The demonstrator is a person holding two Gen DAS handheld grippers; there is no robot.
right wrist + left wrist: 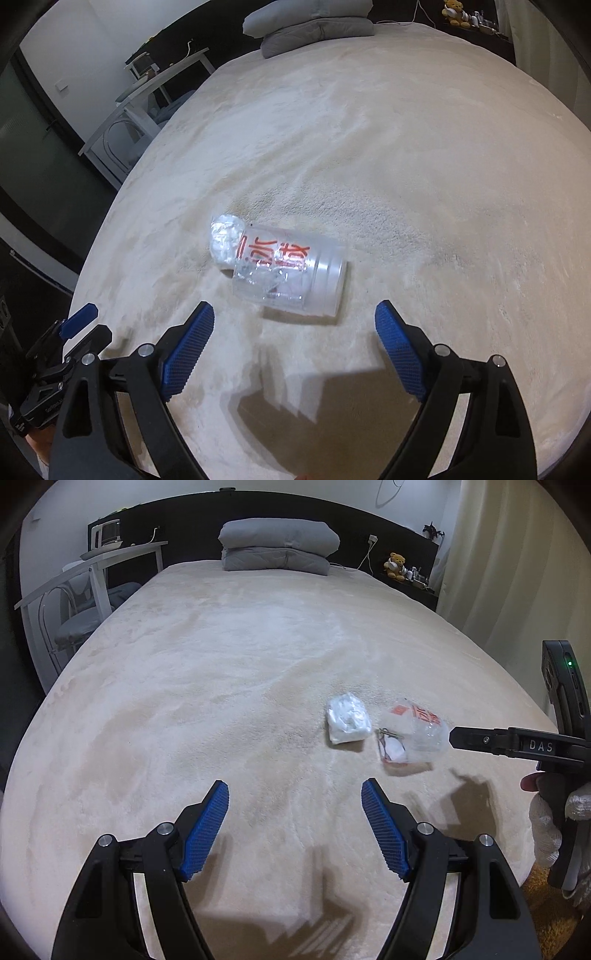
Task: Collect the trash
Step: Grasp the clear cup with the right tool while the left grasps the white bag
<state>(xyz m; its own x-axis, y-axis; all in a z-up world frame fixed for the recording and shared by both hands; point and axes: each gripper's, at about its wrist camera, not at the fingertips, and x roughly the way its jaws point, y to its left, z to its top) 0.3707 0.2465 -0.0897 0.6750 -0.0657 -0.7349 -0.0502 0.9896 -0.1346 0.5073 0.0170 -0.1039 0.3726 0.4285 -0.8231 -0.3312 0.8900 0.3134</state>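
Plastic cup (291, 273) on its side, rim toward lower right; both hand-held grippers wide, empty.

— How were the grippers built?
— The left gripper (295, 827) and the right gripper (295, 347) were each made of black plastic arms, fitted with round silver screws at the pivots. Blue ribbed pads (188, 354) were mounted on the inner faces of the fingers.
— Were any markings seen?
— White letters, "DAS", were printed on the right gripper's side, and a small green light was lit on its black body.
— And what was worn?
— A white knitted glove (546, 830) was worn on the right hand.
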